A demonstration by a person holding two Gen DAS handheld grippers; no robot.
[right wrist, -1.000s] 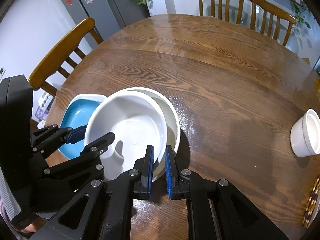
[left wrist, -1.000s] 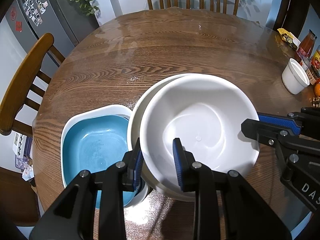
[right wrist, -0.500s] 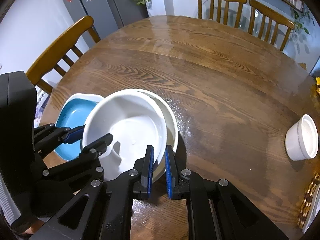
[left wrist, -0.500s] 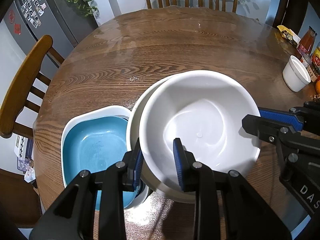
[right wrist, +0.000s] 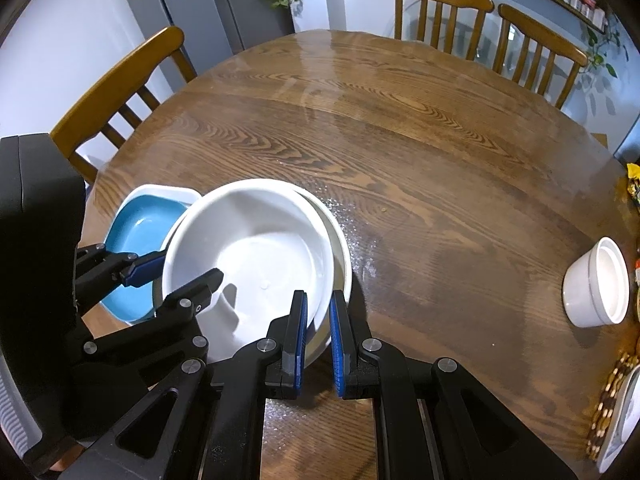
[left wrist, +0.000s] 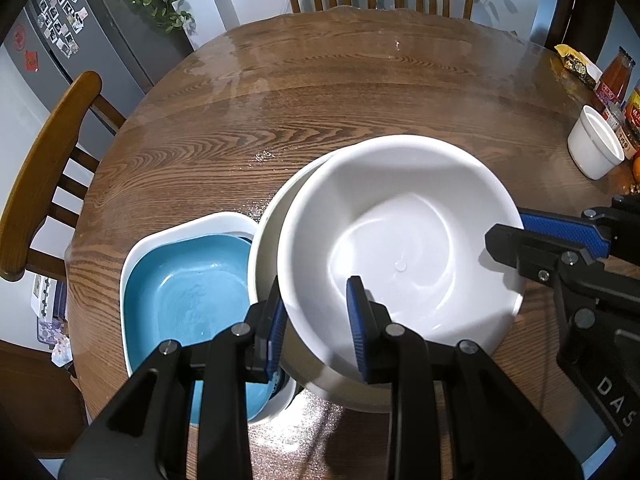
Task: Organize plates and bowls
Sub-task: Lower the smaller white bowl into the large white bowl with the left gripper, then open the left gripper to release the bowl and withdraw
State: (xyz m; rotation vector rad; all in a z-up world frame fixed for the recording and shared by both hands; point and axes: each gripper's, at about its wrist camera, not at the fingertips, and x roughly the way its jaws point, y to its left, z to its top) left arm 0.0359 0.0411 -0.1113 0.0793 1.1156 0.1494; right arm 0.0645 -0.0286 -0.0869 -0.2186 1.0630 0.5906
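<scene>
Left wrist: both tongs (left wrist: pixel 316 322) (right wrist: pixel 318 330) pinch the round, mouth-up, tilted white bowl's (left wrist: pixel 400 240) rim.

My left camera sits just behind my left gripper (left wrist: pixel 316 320) and looks steeply down, very close to the white bowl (left wrist: pixel 400 240) and the blue dish (left wrist: pixel 188 300). My right camera sits behind my right gripper (right wrist: pixel 318 332) and looks down the same way, from the bowl's other side. Both see the bowl, the blue dish, the round table (right wrist: pixel 420 160), the little white cup (right wrist: pixel 596 284), the chairs, and each other's gripper.
</scene>
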